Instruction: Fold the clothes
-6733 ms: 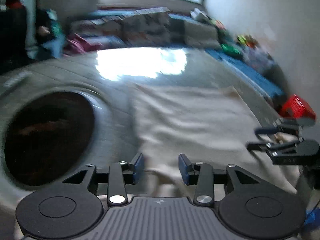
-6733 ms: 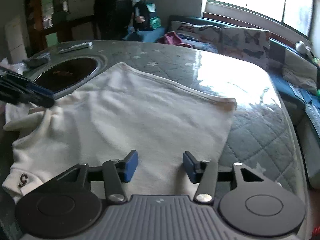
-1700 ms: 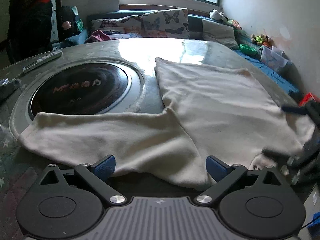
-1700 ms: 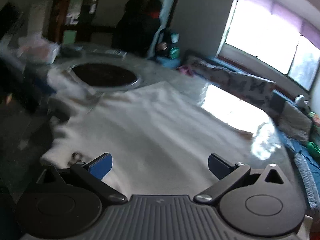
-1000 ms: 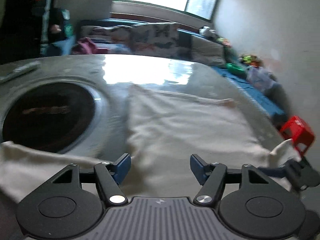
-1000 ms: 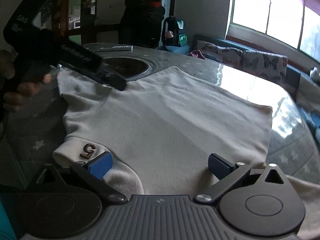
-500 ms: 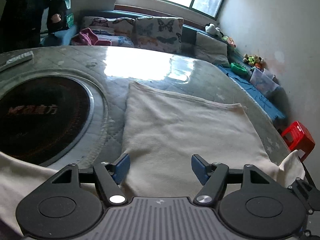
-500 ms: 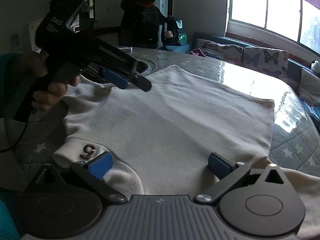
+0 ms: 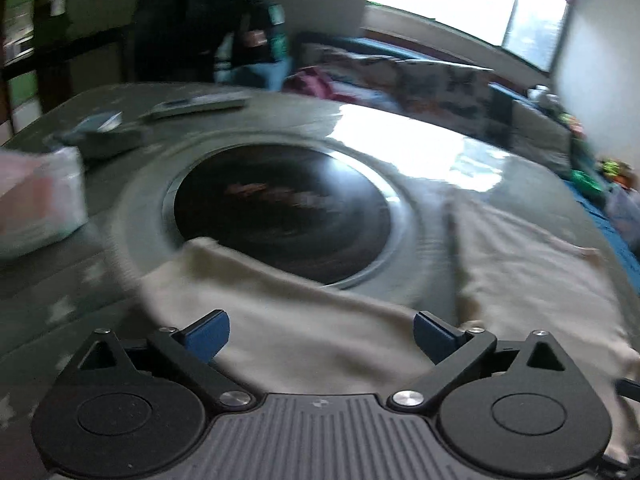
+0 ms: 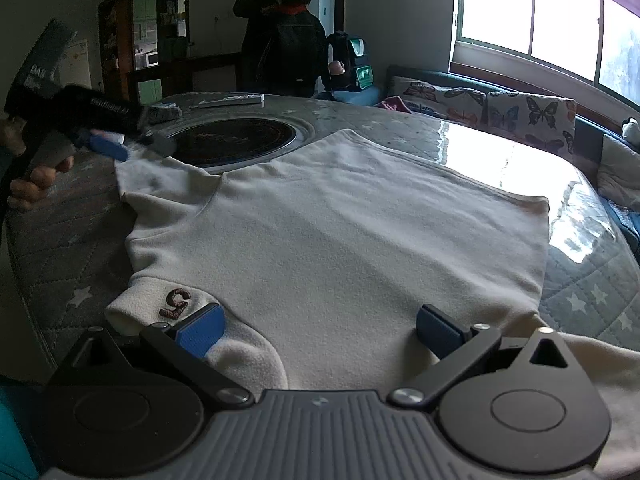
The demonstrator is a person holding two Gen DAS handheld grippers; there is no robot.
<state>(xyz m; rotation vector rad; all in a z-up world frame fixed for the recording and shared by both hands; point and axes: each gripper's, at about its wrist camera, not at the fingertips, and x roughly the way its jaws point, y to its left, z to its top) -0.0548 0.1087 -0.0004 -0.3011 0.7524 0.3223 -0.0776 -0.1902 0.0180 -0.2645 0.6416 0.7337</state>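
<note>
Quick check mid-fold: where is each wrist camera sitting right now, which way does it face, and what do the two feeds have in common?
Left wrist: rides the left gripper, jaws open, low over the white sweater's sleeve, facing the round black cooktop set in the table; only its own fingers show.
Right wrist: rides the right gripper, jaws open, at the sweater's collar end, facing across the white sweater toward the window; the left gripper and the hand holding it show at far left.
Shared: sweater, cooktop, cushioned bench.
</note>
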